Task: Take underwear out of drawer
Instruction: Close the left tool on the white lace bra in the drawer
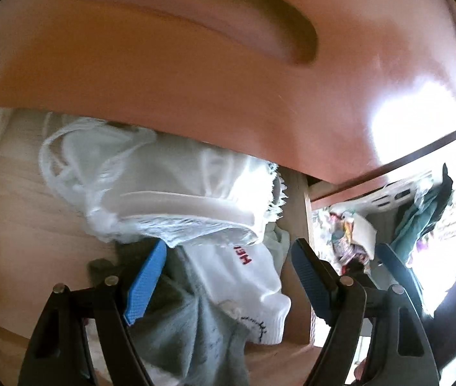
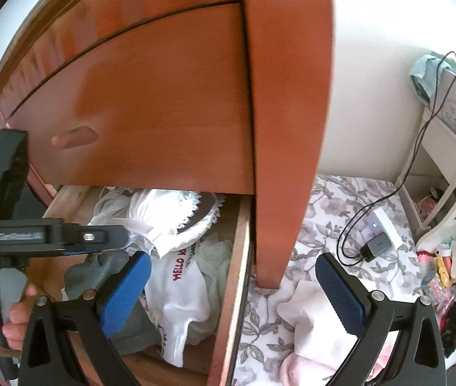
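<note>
Left wrist view: left gripper (image 1: 228, 273) hangs with fingers wide and empty, just over white underwear (image 1: 244, 276) lying in the open drawer (image 1: 298, 225). Right gripper (image 2: 232, 289), likewise wide and empty, straddles the drawer's side.

Reddish-brown wooden drawer (image 2: 228, 276), white underwear (image 2: 179, 292) with red lettering, grey cloth (image 1: 192, 331), blue-padded fingers (image 2: 125, 292), grey floral sheet (image 2: 334, 212)
</note>
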### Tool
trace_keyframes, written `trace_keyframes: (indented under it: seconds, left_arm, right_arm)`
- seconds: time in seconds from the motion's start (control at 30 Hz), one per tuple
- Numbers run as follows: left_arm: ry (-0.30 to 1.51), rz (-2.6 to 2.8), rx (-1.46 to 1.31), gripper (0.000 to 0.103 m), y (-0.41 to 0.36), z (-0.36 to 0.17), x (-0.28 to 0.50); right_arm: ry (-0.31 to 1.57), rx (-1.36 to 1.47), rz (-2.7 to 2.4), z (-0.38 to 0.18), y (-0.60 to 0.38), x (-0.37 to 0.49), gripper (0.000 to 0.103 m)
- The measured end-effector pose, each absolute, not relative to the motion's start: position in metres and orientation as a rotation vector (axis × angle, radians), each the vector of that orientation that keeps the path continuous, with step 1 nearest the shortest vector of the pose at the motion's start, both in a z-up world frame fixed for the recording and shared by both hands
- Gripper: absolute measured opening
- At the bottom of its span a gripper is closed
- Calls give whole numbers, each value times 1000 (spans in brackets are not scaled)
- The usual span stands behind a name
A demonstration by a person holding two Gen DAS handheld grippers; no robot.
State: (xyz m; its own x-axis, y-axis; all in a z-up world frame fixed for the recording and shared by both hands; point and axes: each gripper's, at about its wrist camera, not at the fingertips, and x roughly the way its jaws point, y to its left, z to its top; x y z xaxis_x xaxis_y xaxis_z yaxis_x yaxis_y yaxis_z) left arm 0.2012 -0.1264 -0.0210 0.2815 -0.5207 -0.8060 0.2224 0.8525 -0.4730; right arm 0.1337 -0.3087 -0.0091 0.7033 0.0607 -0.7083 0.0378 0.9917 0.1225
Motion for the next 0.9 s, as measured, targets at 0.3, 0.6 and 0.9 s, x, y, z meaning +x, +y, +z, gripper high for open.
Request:
trace_keyframes:
  seconds: [0.3, 0.6, 0.9]
  left_arm:
    - [1195, -487, -242, 51, -169, -29, 210]
    - [1142, -427, -281, 47, -187, -36, 219]
    - [1095, -457, -336, 13, -173, -30, 217]
  right_arm:
    - [790, 153, -20, -12, -337, 121, 103]
    - [803, 182, -43, -21, -356, 115, 103]
    - [808, 188, -45, -21, -356, 113, 103]
